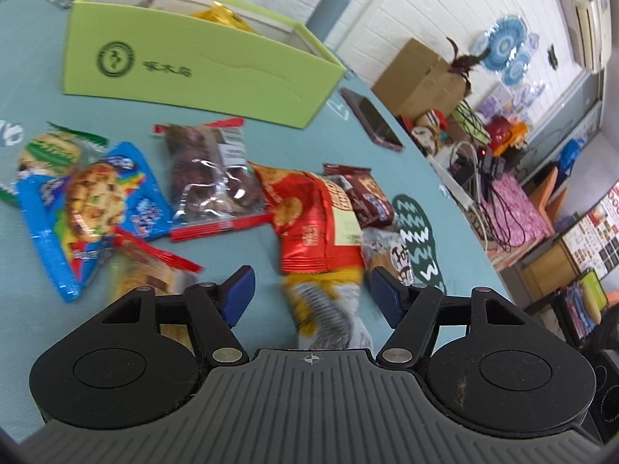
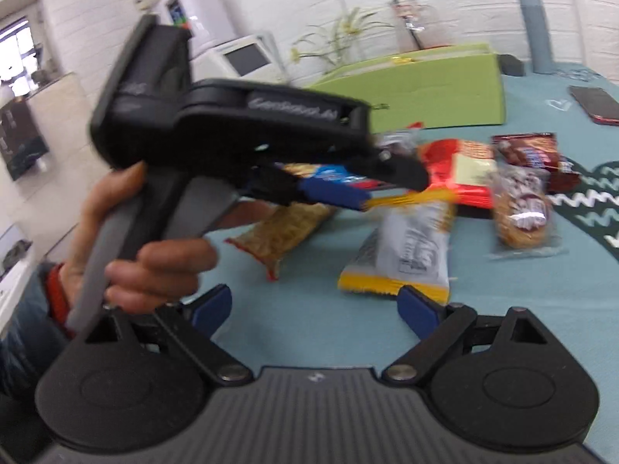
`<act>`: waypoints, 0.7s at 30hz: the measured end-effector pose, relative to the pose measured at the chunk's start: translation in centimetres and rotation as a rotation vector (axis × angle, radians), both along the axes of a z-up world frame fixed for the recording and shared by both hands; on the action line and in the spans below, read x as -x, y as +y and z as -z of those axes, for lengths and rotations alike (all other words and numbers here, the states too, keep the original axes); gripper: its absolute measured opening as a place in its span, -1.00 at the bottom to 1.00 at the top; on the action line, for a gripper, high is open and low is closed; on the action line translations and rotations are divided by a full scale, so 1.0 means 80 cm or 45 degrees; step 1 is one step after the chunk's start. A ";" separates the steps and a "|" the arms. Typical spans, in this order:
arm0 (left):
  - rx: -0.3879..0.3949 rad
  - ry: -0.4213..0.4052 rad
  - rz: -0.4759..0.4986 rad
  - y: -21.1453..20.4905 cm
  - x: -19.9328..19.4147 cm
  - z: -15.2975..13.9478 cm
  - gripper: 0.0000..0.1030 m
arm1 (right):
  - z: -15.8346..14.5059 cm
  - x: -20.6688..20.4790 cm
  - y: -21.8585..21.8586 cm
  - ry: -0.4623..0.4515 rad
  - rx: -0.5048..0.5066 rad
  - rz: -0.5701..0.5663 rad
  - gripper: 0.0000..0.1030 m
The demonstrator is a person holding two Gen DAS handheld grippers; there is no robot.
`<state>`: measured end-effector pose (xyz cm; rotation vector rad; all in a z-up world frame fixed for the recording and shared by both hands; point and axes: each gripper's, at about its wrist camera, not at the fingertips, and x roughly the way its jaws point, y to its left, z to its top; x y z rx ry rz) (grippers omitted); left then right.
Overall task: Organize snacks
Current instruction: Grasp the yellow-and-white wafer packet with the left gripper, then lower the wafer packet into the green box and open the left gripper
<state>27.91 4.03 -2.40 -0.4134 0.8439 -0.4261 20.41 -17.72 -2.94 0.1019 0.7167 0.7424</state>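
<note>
Several snack packets lie on a teal tablecloth (image 1: 240, 247) before a green box (image 1: 193, 62), which holds a yellow packet (image 1: 220, 15). My left gripper (image 1: 311, 294) is open, its blue pads on either side of a yellow-and-white packet (image 1: 329, 309) that looks slightly lifted and blurred. In the right wrist view the left gripper (image 2: 348, 189) hangs over that packet (image 2: 406, 251), its pad near the packet's yellow end. My right gripper (image 2: 315, 311) is open and empty, low over the cloth.
A red packet (image 1: 313, 220), a clear packet of dark snacks (image 1: 212, 178), a blue cookie packet (image 1: 96, 208) and a brown packet (image 1: 363, 193) lie around. A phone (image 1: 371, 120) lies near the table's right edge. A round-cookie packet (image 2: 518, 208) lies right of the yellow one.
</note>
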 end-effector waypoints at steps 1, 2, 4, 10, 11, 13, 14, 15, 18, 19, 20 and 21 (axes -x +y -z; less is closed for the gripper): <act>0.007 -0.004 -0.008 0.005 0.004 -0.002 0.06 | -0.005 0.001 -0.001 -0.042 0.032 0.051 0.79; 0.013 -0.009 -0.012 0.009 0.008 -0.003 0.07 | -0.009 0.000 -0.004 -0.072 0.053 0.098 0.79; 0.020 -0.022 -0.004 0.011 0.014 -0.005 0.13 | -0.009 -0.011 -0.010 -0.076 0.079 0.173 0.79; -0.015 -0.006 0.108 -0.017 0.014 0.002 0.12 | 0.008 -0.031 0.008 -0.036 0.124 0.169 0.79; -0.035 -0.012 0.130 -0.024 0.016 0.005 0.12 | 0.010 -0.032 0.012 -0.049 0.144 0.158 0.79; -0.075 0.002 0.161 -0.033 0.014 0.012 -0.04 | 0.016 -0.035 0.021 -0.071 0.173 0.142 0.79; -0.084 0.015 0.184 -0.037 0.012 0.018 -0.17 | 0.019 -0.036 0.024 -0.100 0.183 0.131 0.75; -0.111 -0.004 0.187 -0.040 0.015 0.019 -0.47 | 0.019 -0.037 0.026 -0.120 0.197 0.123 0.58; -0.155 -0.030 0.192 -0.039 0.022 0.010 -0.79 | 0.009 -0.039 0.020 -0.107 0.132 0.093 0.50; -0.137 -0.048 0.190 -0.035 0.023 0.003 -0.79 | 0.003 -0.038 0.017 -0.124 0.107 0.085 0.50; -0.121 -0.064 0.188 -0.032 0.023 -0.004 -0.79 | -0.004 -0.040 0.015 -0.141 0.095 0.083 0.50; -0.103 -0.076 0.183 -0.030 0.021 -0.012 -0.79 | -0.012 -0.042 0.015 -0.160 0.085 0.088 0.50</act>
